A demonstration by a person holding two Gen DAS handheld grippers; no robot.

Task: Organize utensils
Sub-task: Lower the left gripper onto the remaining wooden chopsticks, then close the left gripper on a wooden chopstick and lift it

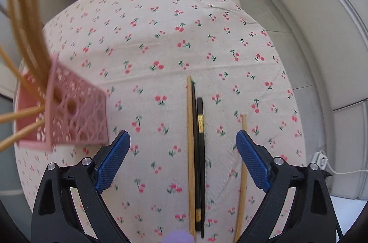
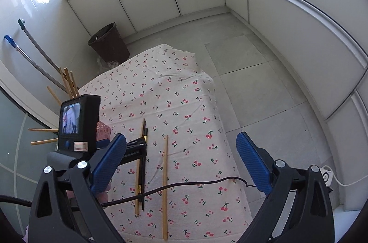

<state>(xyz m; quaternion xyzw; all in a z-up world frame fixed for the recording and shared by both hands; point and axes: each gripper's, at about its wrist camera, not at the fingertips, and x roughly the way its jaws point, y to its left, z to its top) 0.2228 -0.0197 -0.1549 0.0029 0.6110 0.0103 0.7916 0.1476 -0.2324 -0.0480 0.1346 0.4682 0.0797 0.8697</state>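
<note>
Chopsticks at lower centre, a bamboo chopstick [image 1: 190, 151] touching two black chopsticks [image 1: 199, 151], sit between the wide-open, empty left gripper [image 1: 182, 164]; descend squarely before closing, while the right gripper [image 2: 181, 164] waits open and empty.

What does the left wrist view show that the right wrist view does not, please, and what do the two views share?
Only the left wrist view shows the pink holder up close, with its lattice wall and the wooden chopsticks standing in it, and the open left gripper.

Only the right wrist view shows the left gripper's camera unit, a black cable across the cloth, two handles leaning on the wall, and the open right gripper.

Both show the cherry-print tablecloth, the black chopsticks, two loose wooden chopsticks beside them, and the brown bin.
</note>
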